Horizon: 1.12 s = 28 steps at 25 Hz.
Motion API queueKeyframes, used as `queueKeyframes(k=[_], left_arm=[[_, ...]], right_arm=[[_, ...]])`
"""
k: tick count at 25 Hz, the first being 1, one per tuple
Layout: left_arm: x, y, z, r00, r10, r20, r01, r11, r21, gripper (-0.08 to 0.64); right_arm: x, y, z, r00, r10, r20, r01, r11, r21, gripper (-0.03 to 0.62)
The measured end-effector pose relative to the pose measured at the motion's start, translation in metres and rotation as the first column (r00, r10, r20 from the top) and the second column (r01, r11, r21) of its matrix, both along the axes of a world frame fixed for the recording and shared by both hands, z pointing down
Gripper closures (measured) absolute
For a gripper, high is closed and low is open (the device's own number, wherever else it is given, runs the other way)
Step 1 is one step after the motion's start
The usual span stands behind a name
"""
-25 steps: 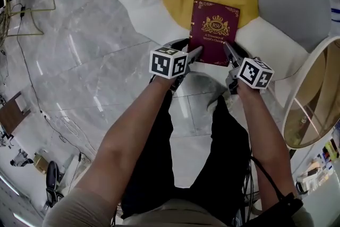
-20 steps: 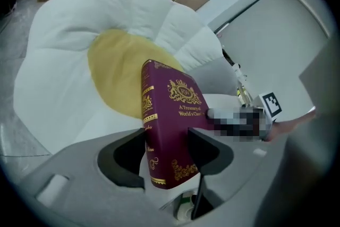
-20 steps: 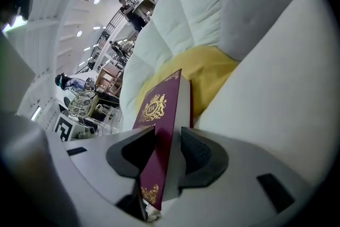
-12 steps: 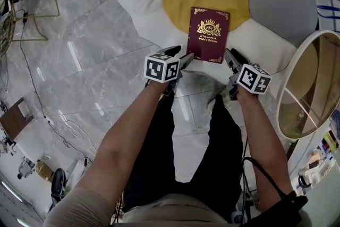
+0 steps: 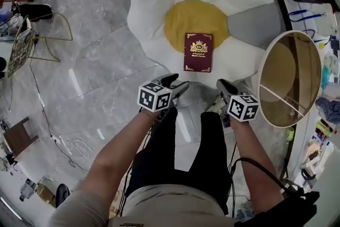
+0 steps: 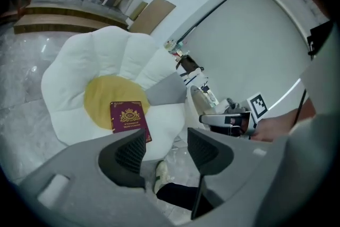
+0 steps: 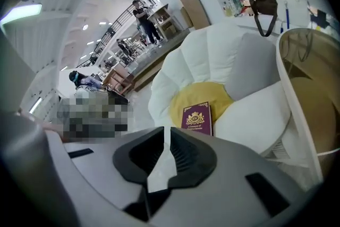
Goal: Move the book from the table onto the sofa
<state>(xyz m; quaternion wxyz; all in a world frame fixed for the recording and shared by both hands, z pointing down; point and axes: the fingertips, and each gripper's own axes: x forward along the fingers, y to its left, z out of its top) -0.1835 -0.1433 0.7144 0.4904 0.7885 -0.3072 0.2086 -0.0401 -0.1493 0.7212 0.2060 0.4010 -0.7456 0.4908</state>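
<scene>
Laid flat on sofa (image 5: pixel 159 2), upper centre of frame, across yellow middle and white petal: book (image 5: pixel 198 52), touched by neither tongs, so probably delivered. Left tongs (image 5: pixel 178 82) apart, empty. Right tongs (image 5: pixel 223 85) just closing, nearly together, empty.

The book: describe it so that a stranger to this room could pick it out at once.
Find the big flower-shaped sofa, with white petals around a round yellow centre. The book lies flat on the near edge of that centre, lapping onto a white petal. It is the one dark thing on the pale cushions: a maroon cover with a gold crest and gold corner trim.
</scene>
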Motion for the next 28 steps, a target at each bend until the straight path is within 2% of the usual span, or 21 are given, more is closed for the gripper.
queueKeyframes(k=[5, 13, 20, 23, 28], left_arm=[[0.004, 0.029, -0.087, 0.997, 0.067, -0.036, -0.066, 0.997, 0.038, 0.360], [0.012, 0.072, -0.211, 0.980, 0.196, -0.034, -0.190, 0.974, 0.120, 0.529], [0.023, 0.101, -0.307, 0.971, 0.221, -0.092, -0.203, 0.964, 0.171, 0.551], [0.028, 0.120, -0.340, 0.954, 0.281, -0.104, -0.257, 0.946, 0.199, 0.552], [0.023, 0.142, -0.381, 0.920, 0.388, -0.055, -0.362, 0.894, 0.266, 0.552]], right_arm=[[-0.015, 0.036, -0.080, 0.999, -0.054, -0.002, 0.054, 0.998, 0.010, 0.568], [-0.034, 0.084, -0.206, 0.990, -0.138, 0.009, 0.136, 0.985, 0.102, 0.577], [-0.045, 0.099, -0.303, 0.981, -0.192, -0.021, 0.192, 0.956, 0.222, 0.578], [-0.049, 0.108, -0.334, 0.979, -0.203, -0.023, 0.201, 0.944, 0.263, 0.578], [-0.055, 0.122, -0.376, 0.972, -0.228, -0.053, 0.232, 0.916, 0.328, 0.578]])
